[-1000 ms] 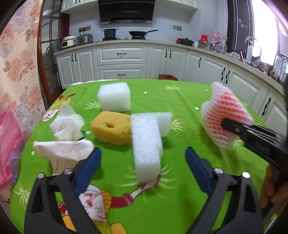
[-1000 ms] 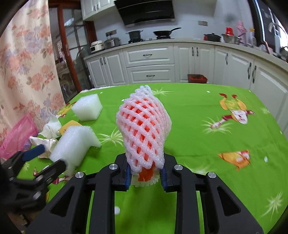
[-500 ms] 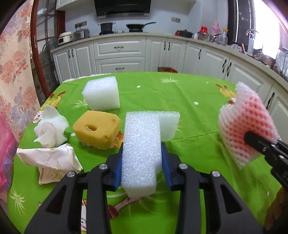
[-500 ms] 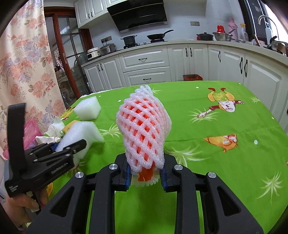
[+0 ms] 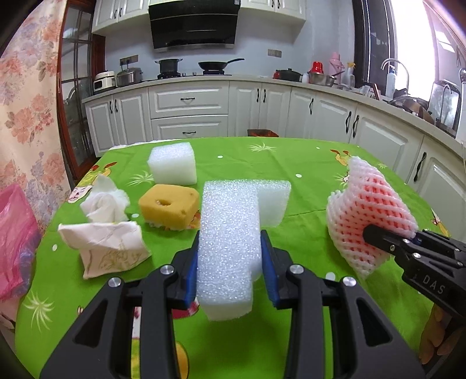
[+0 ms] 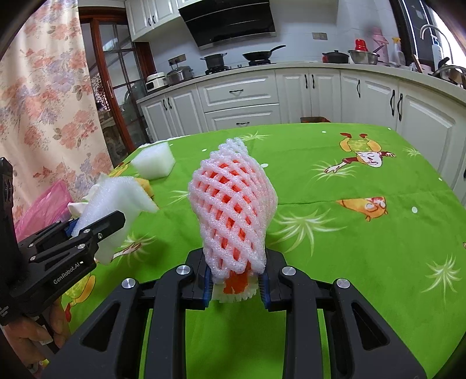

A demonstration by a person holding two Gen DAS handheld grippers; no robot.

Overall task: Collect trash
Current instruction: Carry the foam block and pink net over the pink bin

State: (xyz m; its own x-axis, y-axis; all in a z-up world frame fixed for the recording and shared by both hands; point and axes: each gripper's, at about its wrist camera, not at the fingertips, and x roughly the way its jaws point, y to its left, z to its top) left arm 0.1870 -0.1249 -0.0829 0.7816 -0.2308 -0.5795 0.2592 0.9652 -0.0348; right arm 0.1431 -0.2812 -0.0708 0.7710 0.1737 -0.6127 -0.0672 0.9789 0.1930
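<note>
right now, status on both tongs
Left tongs shut on L-shaped foam block. Right tongs shut on foam fruit net. Nothing blocking.

A home kitchen in daylight: white panelled cabinets (image 5: 189, 113) with dark handles run along the far wall and turn down the 3 o'clock side under a pale countertop (image 5: 335, 87). At 12 o'clock a black range hood (image 5: 193, 24) hangs over a hob bearing a lidded pot (image 5: 168, 64) and a black frying pan (image 5: 217, 64); a rice cooker (image 5: 104, 80) stands toward 10 o'clock. Bright light pours through a window (image 5: 407, 43) at 2 o'clock, above a curved tap (image 5: 391, 62) and crowded bottles. A floral curtain (image 5: 26, 116) hangs at 9 o'clock beside a dark wood glass-fronted cabinet (image 5: 75, 96). The bench wears a green cartoon-print tablecloth (image 6: 364, 233).
</note>
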